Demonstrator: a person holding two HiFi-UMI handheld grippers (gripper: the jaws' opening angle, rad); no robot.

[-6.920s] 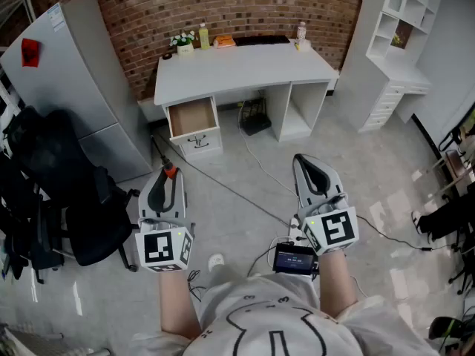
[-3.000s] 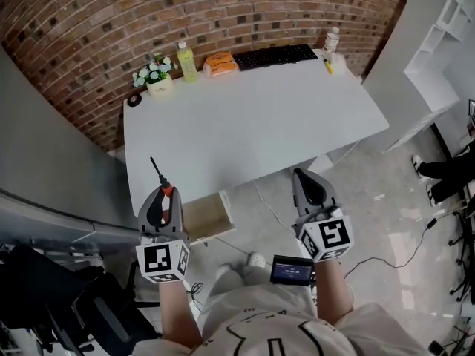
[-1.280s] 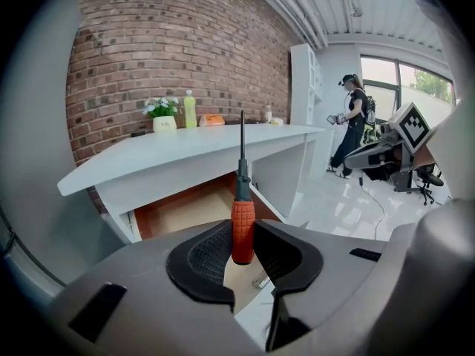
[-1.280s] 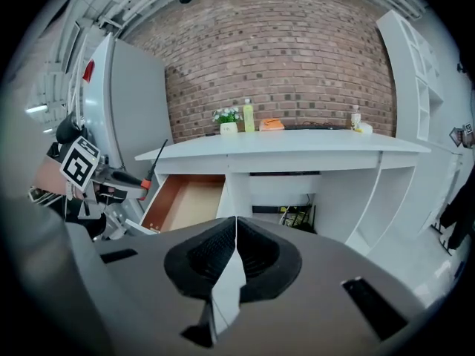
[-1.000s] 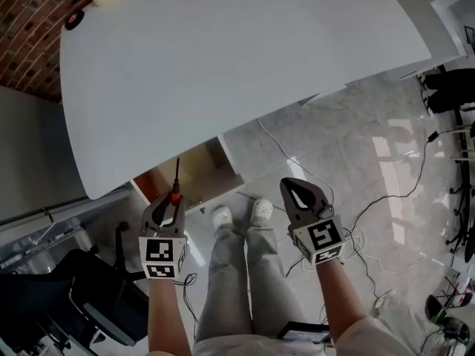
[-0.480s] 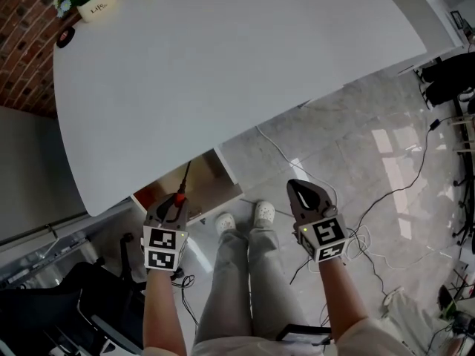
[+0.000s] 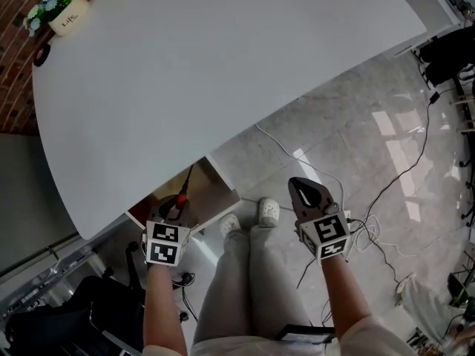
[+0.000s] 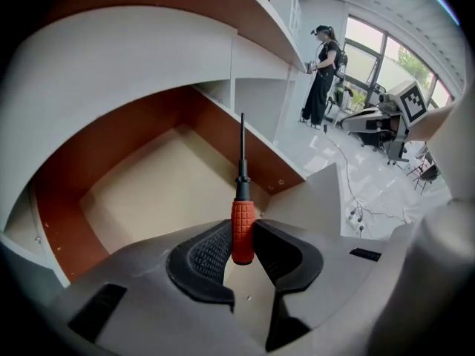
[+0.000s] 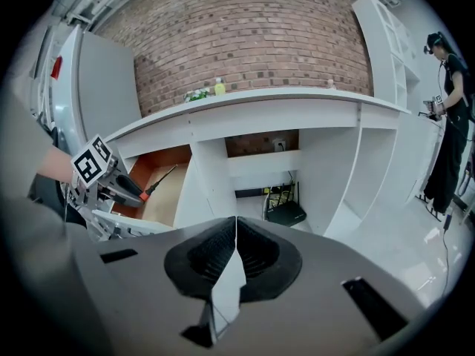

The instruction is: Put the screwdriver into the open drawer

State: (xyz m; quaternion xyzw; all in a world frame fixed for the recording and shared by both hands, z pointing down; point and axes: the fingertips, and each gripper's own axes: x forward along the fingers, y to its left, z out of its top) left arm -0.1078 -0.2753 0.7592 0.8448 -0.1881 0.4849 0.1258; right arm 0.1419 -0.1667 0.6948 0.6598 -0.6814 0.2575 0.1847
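Note:
My left gripper (image 7: 175,211) is shut on the red handle of a screwdriver (image 7: 184,190) and points steeply down. The black shaft reaches over the open drawer (image 7: 216,196) under the white desk's left end. In the left gripper view the screwdriver (image 8: 242,225) stands pinched between the jaws of the left gripper (image 8: 243,248), its tip above the drawer's pale wooden floor (image 8: 148,191). My right gripper (image 7: 303,191) hangs over the floor to the right of the drawer, with its jaws together and nothing in them. The right gripper view shows the right gripper (image 9: 234,234) and, at left, the drawer (image 9: 169,191) and screwdriver (image 9: 160,179).
The white desk top (image 7: 223,65) overhangs the drawer; a flower pot (image 7: 64,18) stands at its far left corner. Cables (image 7: 404,162) trail over the tiled floor at right. A black chair (image 7: 67,325) stands at lower left. A person (image 8: 323,73) stands far off.
Both grippers have sunk. The left one has tipped downward, bringing the screwdriver's shaft from the drawer's front over its inside. The grip on the handle is unchanged.

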